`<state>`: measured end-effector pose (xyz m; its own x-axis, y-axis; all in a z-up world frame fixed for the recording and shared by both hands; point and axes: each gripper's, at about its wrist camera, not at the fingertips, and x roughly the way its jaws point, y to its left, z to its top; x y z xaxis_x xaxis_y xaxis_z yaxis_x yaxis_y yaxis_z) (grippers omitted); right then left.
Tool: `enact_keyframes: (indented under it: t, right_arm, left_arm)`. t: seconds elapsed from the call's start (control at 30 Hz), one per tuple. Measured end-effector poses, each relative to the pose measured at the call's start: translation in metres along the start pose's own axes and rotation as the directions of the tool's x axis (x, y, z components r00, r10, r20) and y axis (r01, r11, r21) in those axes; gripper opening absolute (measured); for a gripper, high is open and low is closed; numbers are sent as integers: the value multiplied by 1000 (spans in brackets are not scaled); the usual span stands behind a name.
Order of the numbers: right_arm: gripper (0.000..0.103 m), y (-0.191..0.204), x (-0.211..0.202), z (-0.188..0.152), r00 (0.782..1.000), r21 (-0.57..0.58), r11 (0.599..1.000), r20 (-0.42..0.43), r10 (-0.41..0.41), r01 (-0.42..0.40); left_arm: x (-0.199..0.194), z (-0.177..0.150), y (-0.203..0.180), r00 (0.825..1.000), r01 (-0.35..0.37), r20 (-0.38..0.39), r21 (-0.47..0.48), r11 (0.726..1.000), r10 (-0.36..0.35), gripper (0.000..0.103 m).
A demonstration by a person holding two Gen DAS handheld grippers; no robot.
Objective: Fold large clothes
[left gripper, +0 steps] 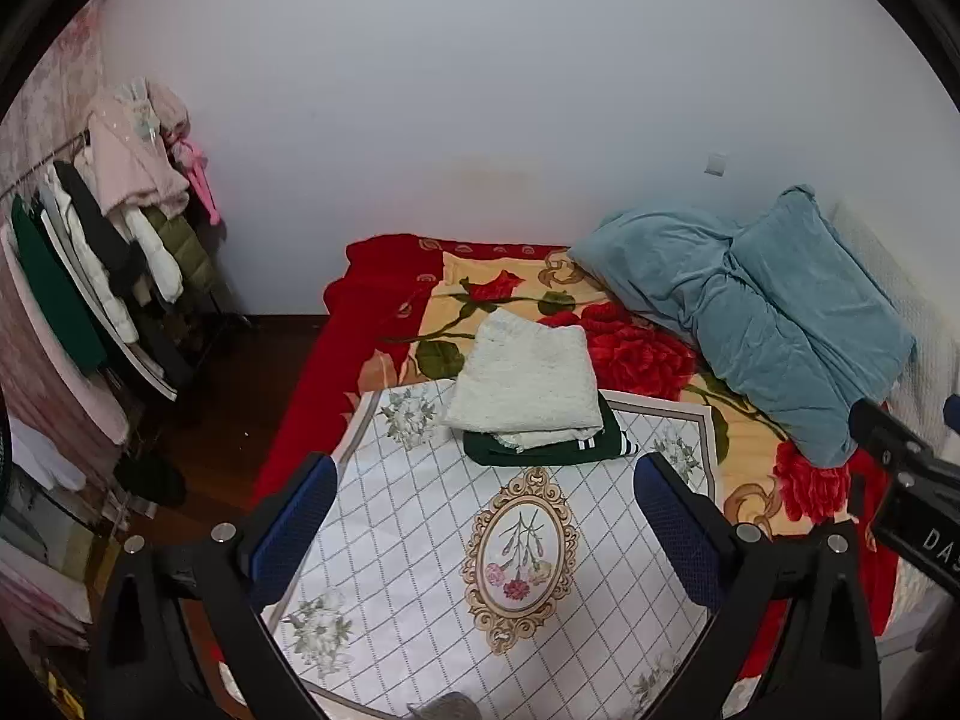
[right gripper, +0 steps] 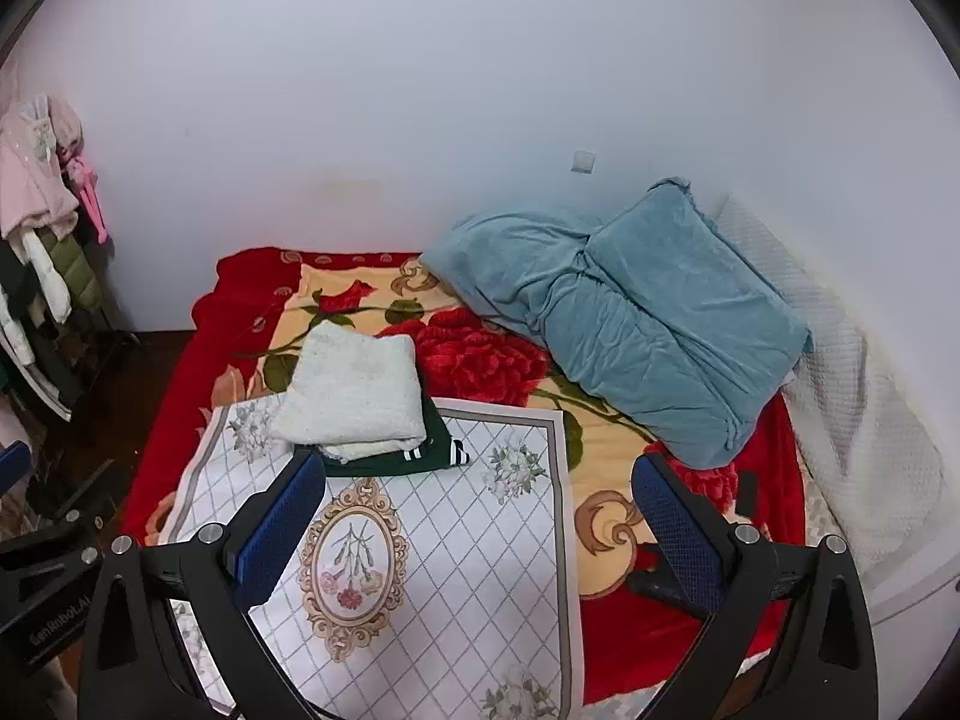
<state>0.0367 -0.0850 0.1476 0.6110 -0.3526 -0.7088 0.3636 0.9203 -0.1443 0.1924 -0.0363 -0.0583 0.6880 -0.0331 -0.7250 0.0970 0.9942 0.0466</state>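
Note:
A folded white knit garment (left gripper: 528,381) lies on top of a folded dark green garment (left gripper: 546,450) with white stripes, at the far edge of a white floral mat (left gripper: 420,588) on the bed. Both show in the right wrist view too: the white one (right gripper: 354,393), the green one (right gripper: 396,459), the mat (right gripper: 480,570). My left gripper (left gripper: 489,528) is open and empty, held above the mat, short of the stack. My right gripper (right gripper: 480,534) is open and empty, above the mat's right side.
A red rose blanket (left gripper: 636,354) covers the bed. A rumpled blue duvet (right gripper: 630,324) lies at the back right beside a white quilted cover (right gripper: 852,420). A clothes rack (left gripper: 108,276) with hanging garments stands left of the bed. A white wall is behind.

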Motion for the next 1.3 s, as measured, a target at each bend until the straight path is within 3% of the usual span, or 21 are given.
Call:
enact_keyframes:
  t: [0.3, 0.47, 1.3]
  right_arm:
    - [103, -5, -51, 0, 999, -19, 1000, 50, -1, 2]
    - [103, -11, -67, 2, 997, -25, 1000, 70, -11, 12]
    - [103, -18, -78, 3, 997, -16, 998, 51, 54, -53]
  left_arm:
    - [-31, -6, 1, 1000, -13, -17, -11, 1000, 13, 101]
    - [-45, -6, 1, 1000, -27, 11, -22, 999, 27, 101]
    - [-67, -6, -3, 999, -25, 43, -35, 999, 27, 101]
